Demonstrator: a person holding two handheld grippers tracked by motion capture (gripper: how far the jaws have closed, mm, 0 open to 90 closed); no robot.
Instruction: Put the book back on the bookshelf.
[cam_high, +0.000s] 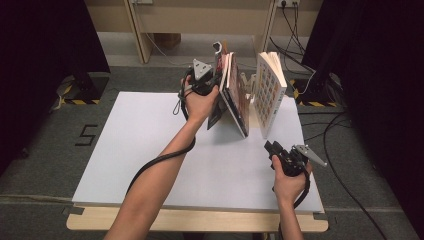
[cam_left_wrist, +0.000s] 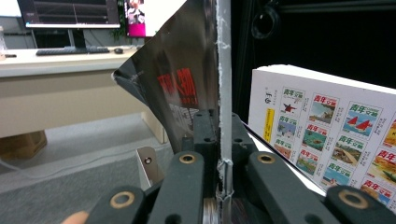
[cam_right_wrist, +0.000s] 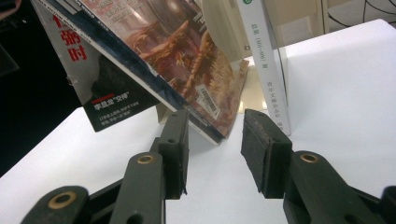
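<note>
the white table (cam_high: 150, 150) fills the middle. near its top middle, leaning magazines (cam_high: 235, 95) rest by a thick book (cam_high: 270, 92). the left gripper (cam_high: 202, 80) pinches one magazine (cam_left_wrist: 224, 93) tight. the right gripper (cam_high: 272, 149), lower right, waits with open jaws. next, i think: pull the magazine out slowly.

Table (cam_high: 150, 150): flat white rectangular top over a pale wooden board. Standing on it were leaning glossy magazines (cam_high: 235, 97) and an upright thick white paperback (cam_high: 270, 92).

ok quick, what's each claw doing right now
left claw: closed on the top edge of the leaning magazine
right claw: open, holding nothing, low over the white table
</note>
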